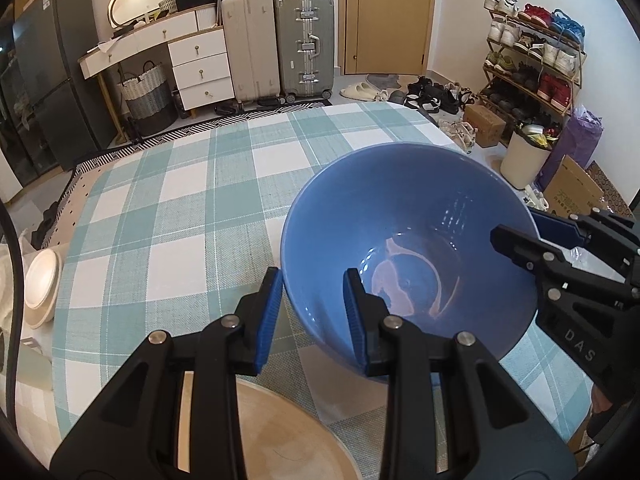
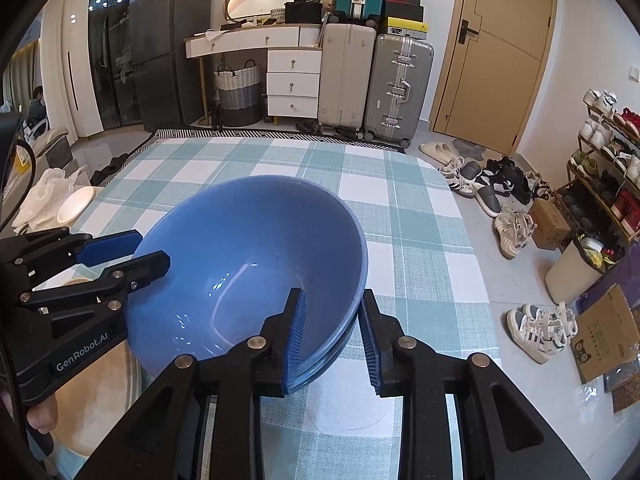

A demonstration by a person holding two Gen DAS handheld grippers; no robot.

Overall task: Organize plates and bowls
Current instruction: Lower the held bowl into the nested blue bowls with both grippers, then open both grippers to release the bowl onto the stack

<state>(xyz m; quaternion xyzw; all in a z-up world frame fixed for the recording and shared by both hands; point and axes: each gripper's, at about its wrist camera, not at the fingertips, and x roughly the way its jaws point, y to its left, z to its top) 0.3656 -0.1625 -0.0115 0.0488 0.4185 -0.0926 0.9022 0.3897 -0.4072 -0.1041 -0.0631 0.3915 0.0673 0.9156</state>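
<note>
A blue bowl [image 1: 400, 208] [image 2: 248, 224] stands on the checked tablecloth [image 1: 180, 200]; in the right wrist view a second blue rim [image 2: 326, 362] shows just beneath it, as if one bowl sits nested in another. My left gripper [image 1: 313, 276] straddles the bowl's near-left rim, one pad outside and one inside, with the jaws set wider than the wall. My right gripper [image 2: 331, 294] straddles the opposite rim the same way, its pads standing off the wall. Each gripper also shows in the other's view: the right gripper [image 1: 516, 222] and the left gripper [image 2: 154, 246].
A beige round plate [image 1: 280, 440] lies at the table's near edge under the left gripper. White plates [image 1: 40, 288] are stacked at the table's left edge. Beyond the table are suitcases [image 1: 304, 44], a shoe rack [image 1: 532, 60], loose shoes on the floor [image 2: 512, 232] and a bin [image 1: 524, 160].
</note>
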